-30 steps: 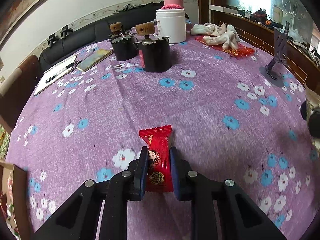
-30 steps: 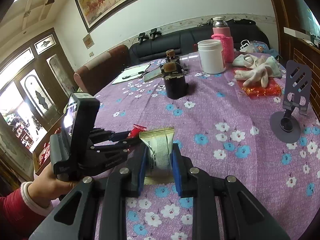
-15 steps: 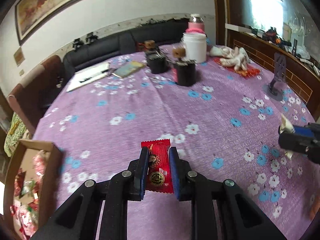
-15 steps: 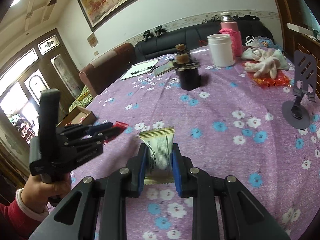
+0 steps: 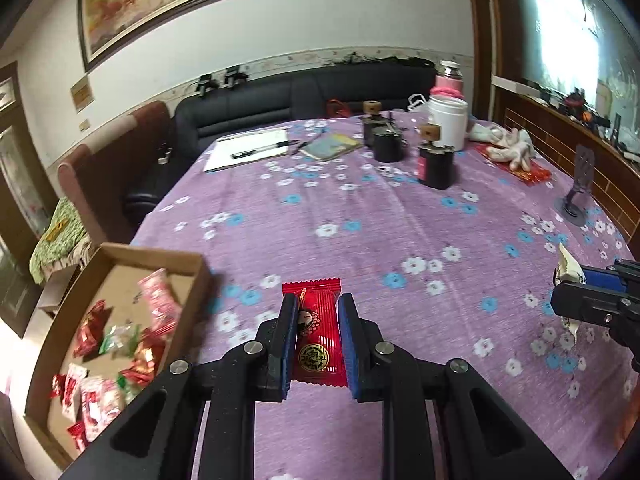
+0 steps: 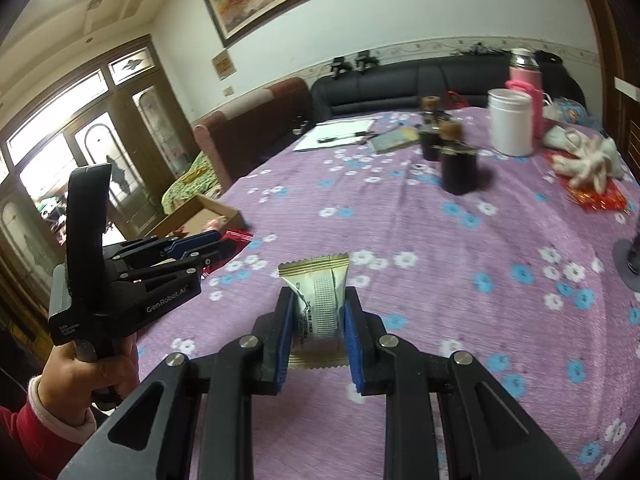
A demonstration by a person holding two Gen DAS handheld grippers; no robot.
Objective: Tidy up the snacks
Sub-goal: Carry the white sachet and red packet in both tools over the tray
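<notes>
Left hand-held gripper (image 5: 317, 334) clamping a red snack packet (image 5: 316, 330), right hand-held gripper (image 6: 317, 334) pinching a cream snack packet (image 6: 320, 304); cardboard box (image 5: 60, 328) contents showing only from left view.

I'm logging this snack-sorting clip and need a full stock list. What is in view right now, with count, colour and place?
red snack packet: 1, red, between left fingers
beige snack packet: 1, cream-gold, between right fingers
cardboard box: 1, brown, table's left edge, holding wrapped snacks
black canisters: 2, far table
white jar: 1, far table
pink flask: 1, behind jar
white gloves: on red wrapper, far right
phone stand: 1, grey, right edge
notepad with pen: 1, white, far left
tablecloth: purple, floral
left gripper: shut on red packet
right gripper: shut on beige packet
hand: red sleeve
</notes>
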